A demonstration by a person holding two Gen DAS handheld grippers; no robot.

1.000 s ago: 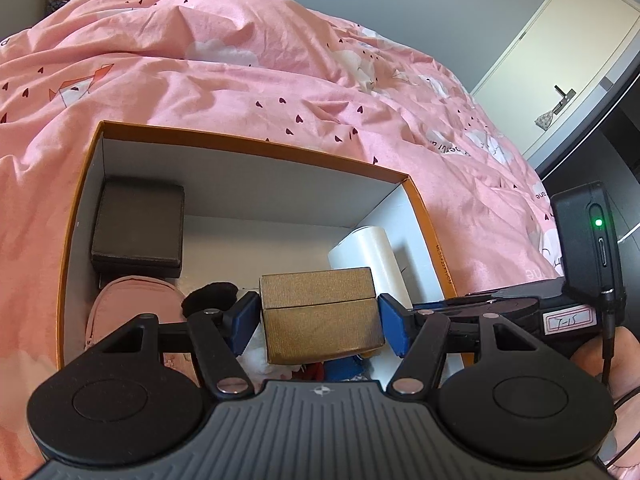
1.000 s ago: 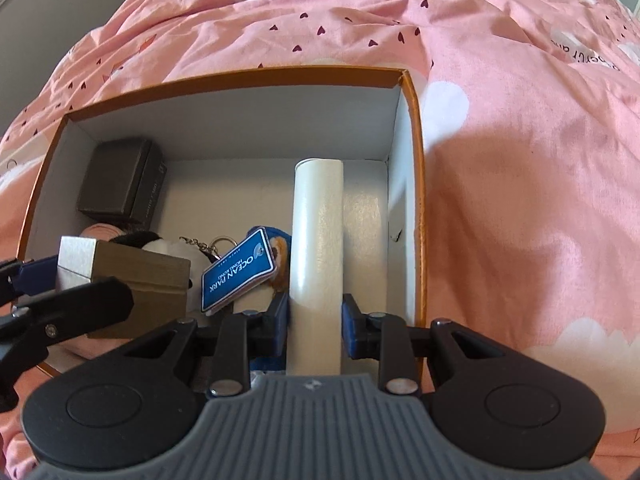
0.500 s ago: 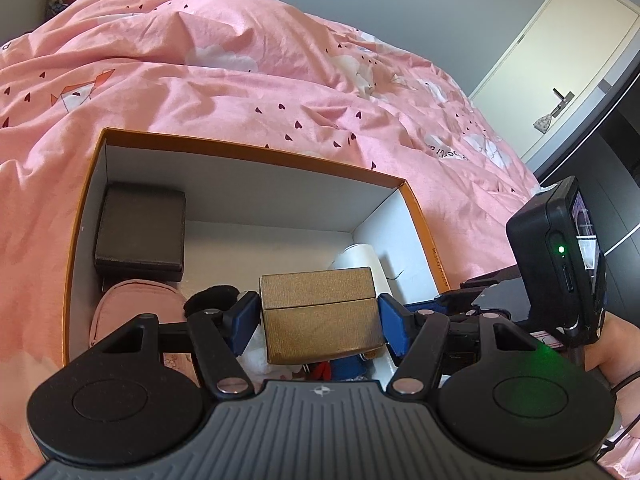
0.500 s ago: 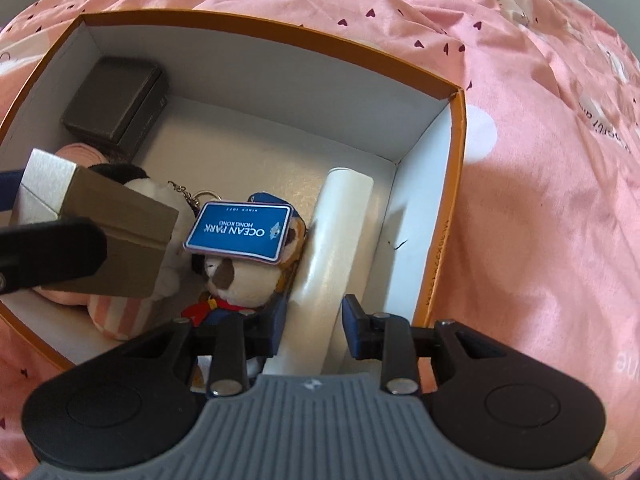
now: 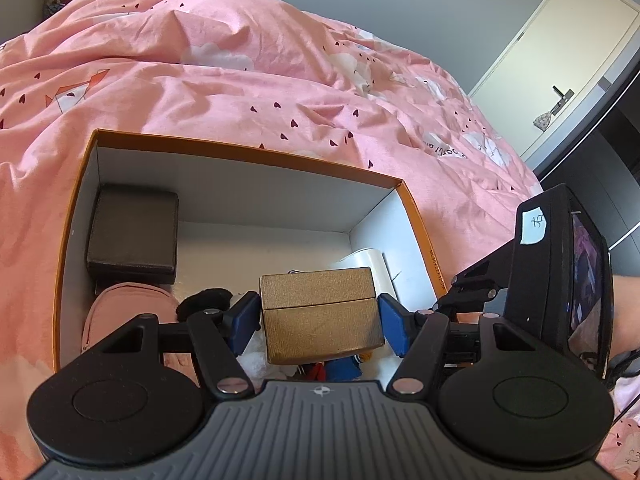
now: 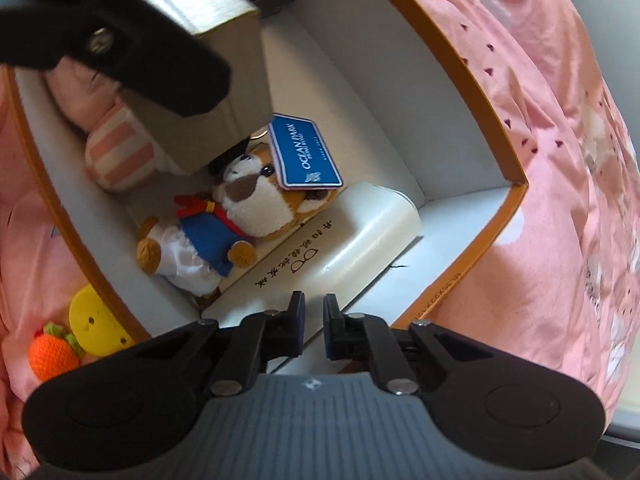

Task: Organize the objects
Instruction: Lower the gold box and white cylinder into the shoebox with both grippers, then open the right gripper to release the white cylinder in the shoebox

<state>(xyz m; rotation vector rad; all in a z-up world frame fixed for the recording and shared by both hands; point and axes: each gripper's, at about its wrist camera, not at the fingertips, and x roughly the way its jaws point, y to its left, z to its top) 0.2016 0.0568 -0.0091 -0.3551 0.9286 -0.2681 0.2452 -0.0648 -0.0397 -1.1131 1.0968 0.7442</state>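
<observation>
Released, white case (image 6: 352, 240) lies beside plush's "OCEAN PARK" tag (image 6: 306, 156).

Right tongs (image 6: 313, 322) released white case (image 6: 352, 236), closing empty.

Both fisheye views are bright with soft daylight, its source out of frame. Straight edges of the orange-rimmed white cardboard box (image 5: 416, 220) bow strongly toward the frame borders. Glare streaks the glossy white cylindrical case (image 6: 360, 240). The black gripper finger (image 6: 132, 52) and gold cardboard box (image 6: 224, 80) look soft, perhaps too close to focus.
</observation>
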